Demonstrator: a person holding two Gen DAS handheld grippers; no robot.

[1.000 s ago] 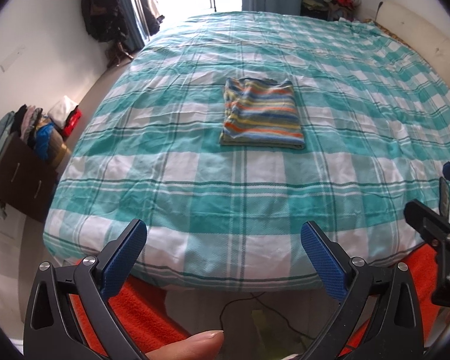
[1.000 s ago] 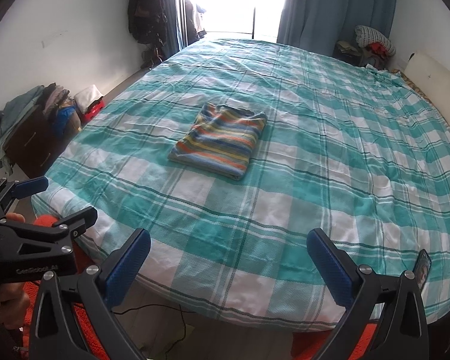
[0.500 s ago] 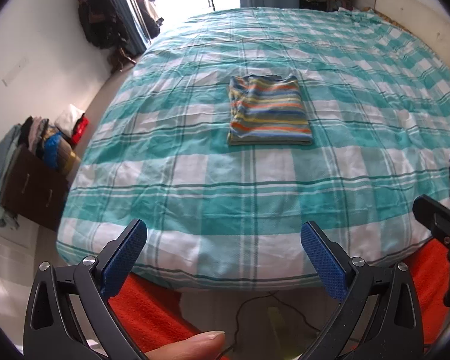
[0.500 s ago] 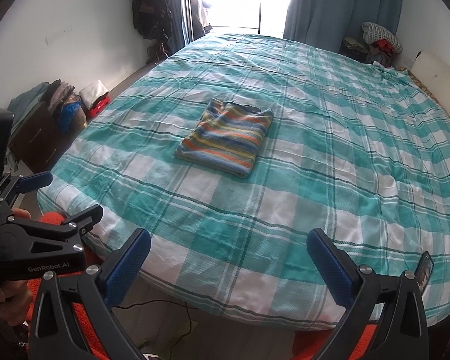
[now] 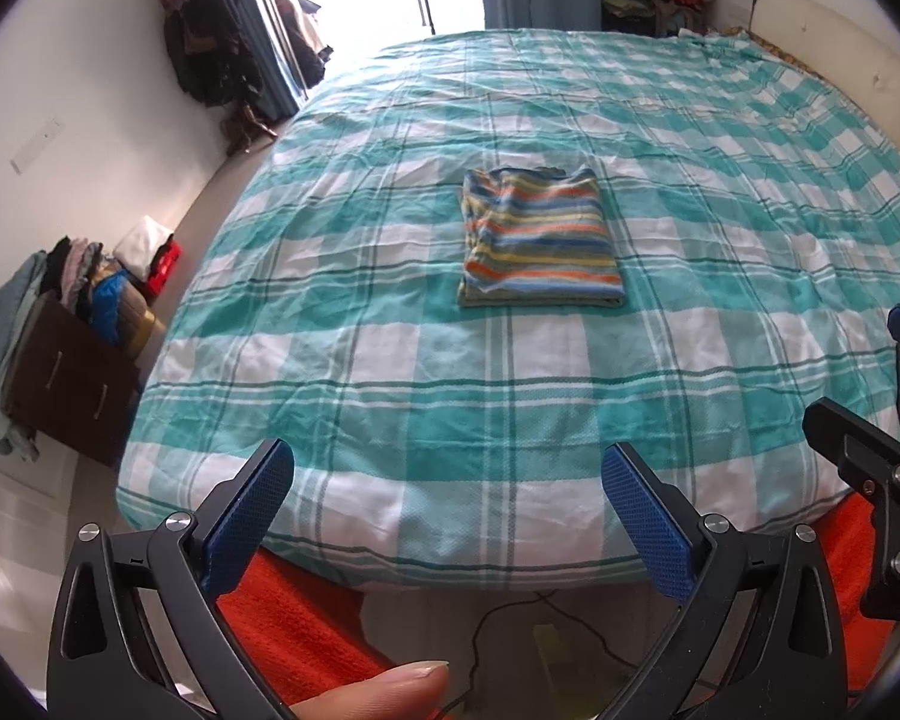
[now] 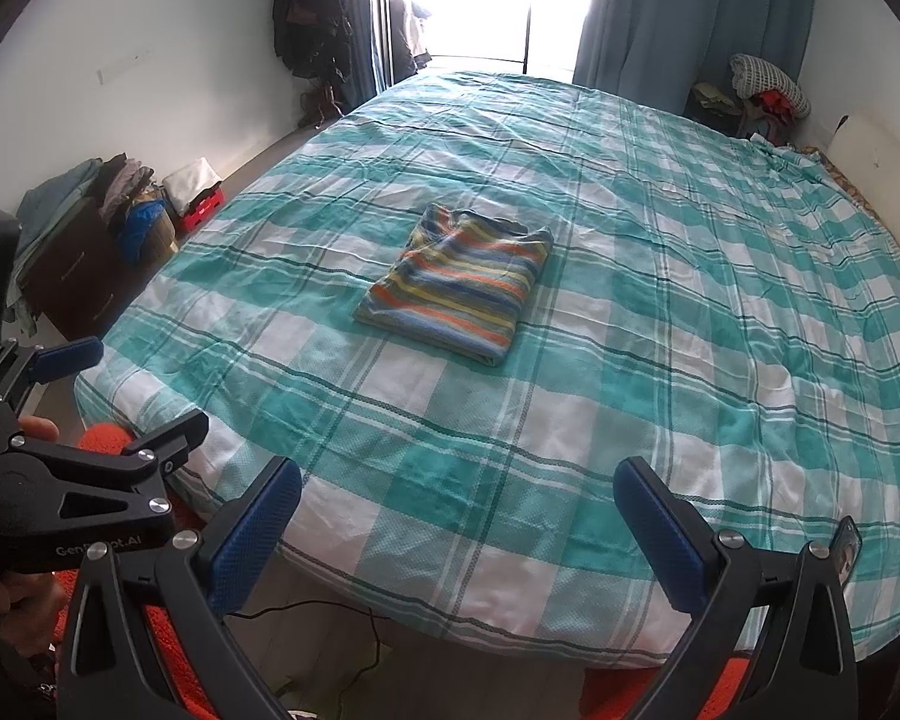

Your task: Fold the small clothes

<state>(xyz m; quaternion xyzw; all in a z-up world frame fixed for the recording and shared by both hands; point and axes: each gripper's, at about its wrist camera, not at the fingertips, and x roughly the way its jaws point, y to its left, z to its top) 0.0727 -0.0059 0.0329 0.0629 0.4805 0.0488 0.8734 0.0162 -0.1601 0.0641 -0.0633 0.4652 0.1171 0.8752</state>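
A small striped garment [image 5: 537, 246] lies folded into a neat rectangle in the middle of the bed [image 5: 390, 420], which has a teal-and-white check cover. It also shows in the right wrist view [image 6: 459, 285]. My left gripper [image 5: 447, 516] is open and empty, held off the bed's near edge, well short of the garment. My right gripper [image 6: 456, 528] is open and empty too, also back from the near edge. Each gripper shows at the side of the other's view.
A dark drawer unit [image 5: 66, 384] piled with clothes stands left of the bed. Clothes hang by the bright window [image 6: 306, 18]. More piled clothes [image 6: 762, 93] sit at the far right. An orange rug [image 5: 294, 630] and a cable [image 5: 510, 618] lie on the floor below the bed.
Both grippers have drawn back slightly and tilted; the folded garment has stayed in place on the bed. Both stay open and empty.
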